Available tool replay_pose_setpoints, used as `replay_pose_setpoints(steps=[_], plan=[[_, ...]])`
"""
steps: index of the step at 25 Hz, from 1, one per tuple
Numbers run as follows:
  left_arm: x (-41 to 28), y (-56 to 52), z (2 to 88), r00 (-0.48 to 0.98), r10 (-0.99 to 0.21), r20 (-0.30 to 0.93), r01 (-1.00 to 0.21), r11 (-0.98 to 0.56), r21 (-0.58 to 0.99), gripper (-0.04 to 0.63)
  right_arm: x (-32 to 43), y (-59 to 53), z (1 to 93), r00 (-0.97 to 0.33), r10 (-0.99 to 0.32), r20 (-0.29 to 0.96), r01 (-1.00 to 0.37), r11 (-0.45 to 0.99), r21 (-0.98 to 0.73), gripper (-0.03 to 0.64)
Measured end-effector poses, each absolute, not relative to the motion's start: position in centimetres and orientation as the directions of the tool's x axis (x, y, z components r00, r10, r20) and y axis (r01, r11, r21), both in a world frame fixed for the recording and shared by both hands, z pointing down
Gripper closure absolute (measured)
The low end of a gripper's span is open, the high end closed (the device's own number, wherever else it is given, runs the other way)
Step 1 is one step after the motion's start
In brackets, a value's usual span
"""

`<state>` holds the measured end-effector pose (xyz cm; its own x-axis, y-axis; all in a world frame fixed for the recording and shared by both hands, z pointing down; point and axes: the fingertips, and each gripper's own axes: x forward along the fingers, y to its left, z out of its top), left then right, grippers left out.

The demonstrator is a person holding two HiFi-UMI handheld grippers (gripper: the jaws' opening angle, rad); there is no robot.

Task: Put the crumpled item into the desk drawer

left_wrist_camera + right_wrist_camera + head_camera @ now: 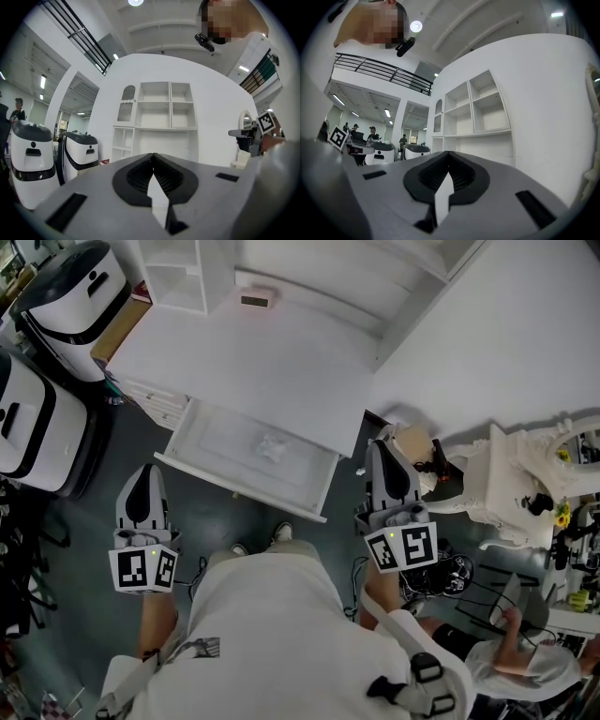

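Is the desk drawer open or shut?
Open: the drawer stands pulled out from the desk, the crumpled item lying inside.

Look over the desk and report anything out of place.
Only the desk drawer stands out: it is pulled open below the desktop, with the crumpled item lying loose inside. Nothing looks spilled or damaged. The left gripper and right gripper are shut and empty.

The left gripper (pixel 143 486), lower left, and the right gripper (pixel 386 465), centre right, both point forward with jaws pressed together and empty.
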<state>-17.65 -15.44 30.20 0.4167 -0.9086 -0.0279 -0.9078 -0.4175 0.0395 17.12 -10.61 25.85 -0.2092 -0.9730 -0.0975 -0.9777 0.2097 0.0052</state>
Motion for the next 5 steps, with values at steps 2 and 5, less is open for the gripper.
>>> replay_pose_setpoints(steps=[2, 5], plan=[[-17.58, -15.4, 29.94, 0.42, -0.907, -0.035, -0.906, -0.421, 0.037, 0.58, 16.94, -10.55, 25.74, -0.213, -0.972, -0.098, -0.977, 0.213, 0.009, 0.607], [-17.44, -15.3, 29.64, 0.423, -0.905, -0.042, -0.905, -0.425, 0.03, 0.58, 16.77, -10.38, 25.61, -0.217, -0.971, -0.1, -0.976, 0.217, 0.012, 0.607]])
